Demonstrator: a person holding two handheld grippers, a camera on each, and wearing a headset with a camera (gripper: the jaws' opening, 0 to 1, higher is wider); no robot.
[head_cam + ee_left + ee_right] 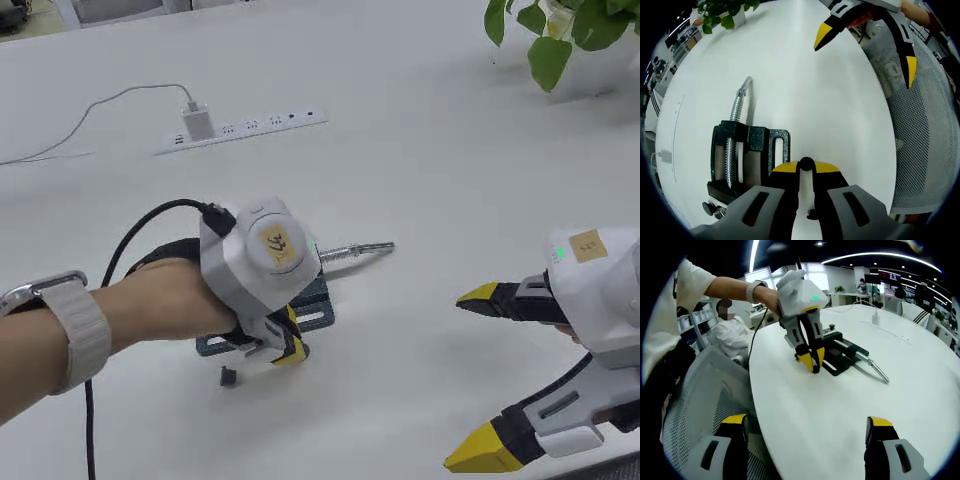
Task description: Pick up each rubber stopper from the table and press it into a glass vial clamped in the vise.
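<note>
Closely, left gripper view: left tongs (pixel 806 169) pinching stopper (pixel 806 163) beside vise (pixel 754 146)

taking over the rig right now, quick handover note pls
The left gripper is shut on a small dark round piece, apparently a rubber stopper, and is held just beside the vise.
The right gripper is open and holds nothing, off to the side over the table.
Another small dark piece, possibly a stopper, lies on the table near the vise.
Done: I cannot make out a glass vial in the vise, so I can't say what is stoppered.
Left: find the vial, press the held stopper in, then probably fetch the loose piece.
</note>
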